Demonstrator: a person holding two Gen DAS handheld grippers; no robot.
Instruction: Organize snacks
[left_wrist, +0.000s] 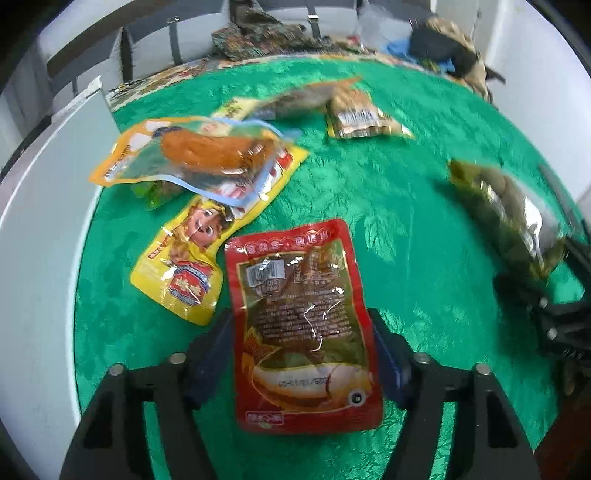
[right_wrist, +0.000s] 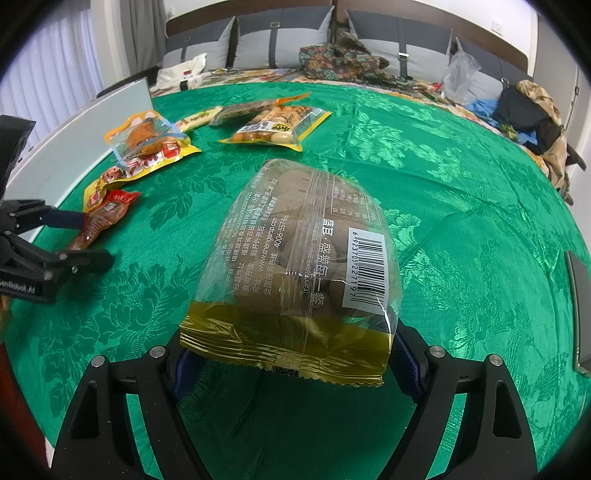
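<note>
Red foil fish packet (left_wrist: 301, 325): clamped crosswise in the left gripper (left_wrist: 303, 354), long axis running straight away from it, clear of the green cloth (left_wrist: 388, 192) on the bed. Print: a fish picture, a date stamp too warped to read with confidence, Chinese text. Clear bag of brown eggs (right_wrist: 306, 266), gold-edged: clamped in the right gripper (right_wrist: 295, 354), held above the cloth. Readable: "www.shengersp.com", "4006-557-866", a barcode. Loose pile of yellow packets (left_wrist: 207, 173) lies ahead and left of the left gripper, nearer that hand; likely gathering point.
</note>
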